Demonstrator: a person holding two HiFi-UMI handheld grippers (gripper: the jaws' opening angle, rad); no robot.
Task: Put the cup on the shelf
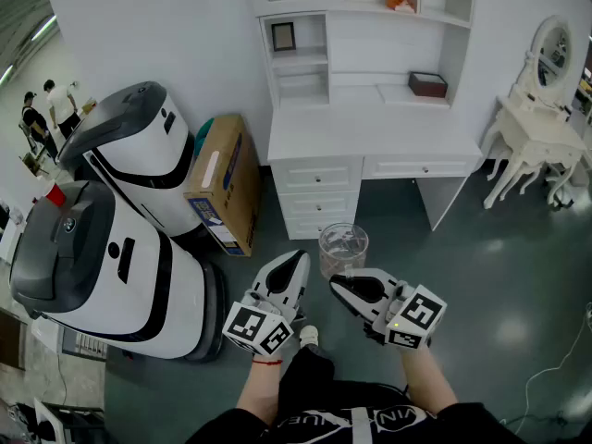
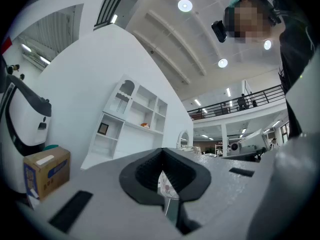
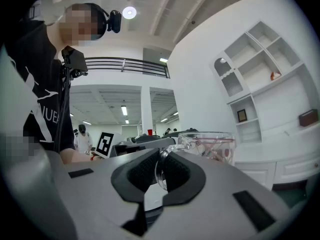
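A: The glass cup (image 1: 343,248) hangs in mid-air in front of the desk (image 1: 370,128), well short of its drawers (image 1: 319,188); the right gripper (image 1: 344,285) is clamped on its handle (image 3: 161,169) and nothing else.

B: That's the worry; a thin glass loop between two pads, the whole bowl hanging out past the jaws; I'd guess any jolt lets it swivel or slide.

A: And the left gripper (image 1: 289,271)?

B: Just beside the cup, on the side away from the desk's knee space; jaws drawn together on nothing, so no support underneath.

A: The shelf (image 1: 361,7) sits high at the back of the desk; that looks like a long reach over the desktop.

B: Right; lift too low and the cup's rim may clip a shelf edge. The brown box (image 1: 427,83) sits low in the desk's right-hand shelves and something orange (image 1: 400,1) lies on the upper one; crowd either and it could get knocked.

A: Anything near the approach?

B: A cardboard box (image 1: 222,183) leans left of the desk, clear of the path; releasing before the base is flat seems the bigger risk.
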